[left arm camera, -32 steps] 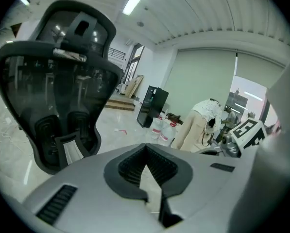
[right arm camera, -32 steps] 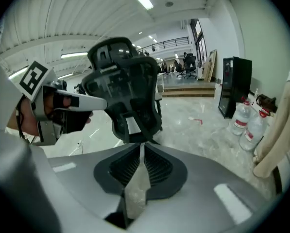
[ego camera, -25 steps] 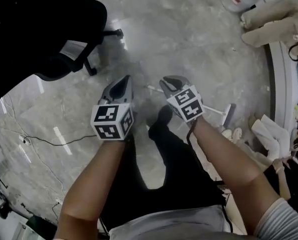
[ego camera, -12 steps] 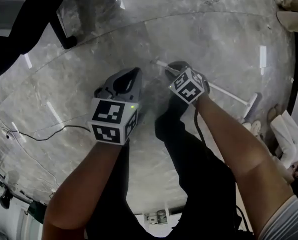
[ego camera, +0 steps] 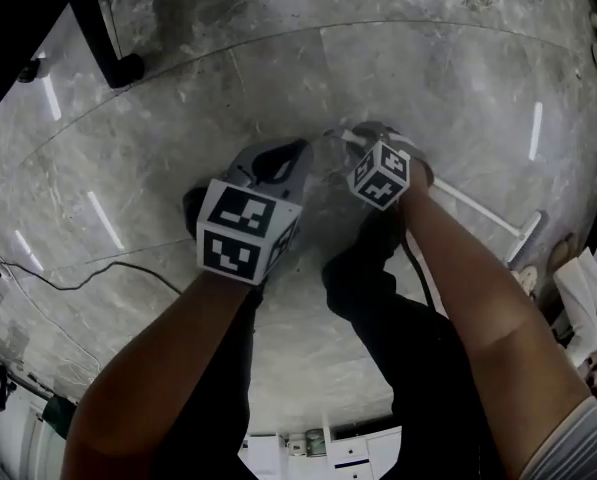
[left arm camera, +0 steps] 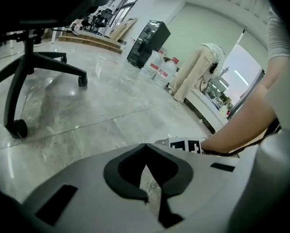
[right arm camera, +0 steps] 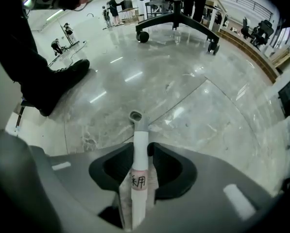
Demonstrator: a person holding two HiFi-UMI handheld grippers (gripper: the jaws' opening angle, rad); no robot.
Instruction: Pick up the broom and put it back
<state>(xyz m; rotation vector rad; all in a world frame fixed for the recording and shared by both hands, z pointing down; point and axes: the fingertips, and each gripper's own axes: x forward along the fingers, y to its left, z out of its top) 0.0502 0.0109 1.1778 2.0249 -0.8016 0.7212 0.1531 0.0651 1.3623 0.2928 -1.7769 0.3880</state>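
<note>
The broom lies flat on the grey marble floor, its white handle (ego camera: 470, 204) running from my right gripper out to the head (ego camera: 526, 238) at the right. My right gripper (ego camera: 356, 134) points steeply down over the handle's capped end (right arm camera: 135, 116). Its jaws have just been opening, and the labelled handle (right arm camera: 140, 178) lies between the pads without being pressed. My left gripper (ego camera: 296, 152) hovers low beside it to the left, fingertips together (left arm camera: 145, 147) with nothing in them, only floor beyond.
An office chair's wheeled base (ego camera: 113, 63) stands at the upper left (left arm camera: 38, 64). A thin cable (ego camera: 78, 273) trails over the floor at the left. The person's dark legs and shoe (right arm camera: 55, 84) are right by the handle. Water bottles (left arm camera: 159, 67) and a black cabinet (left arm camera: 145, 42) stand farther off.
Both grippers have dropped toward the floor. The right one has tipped downward onto the handle's end and its jaws have spread round it. The left stays shut alongside.
</note>
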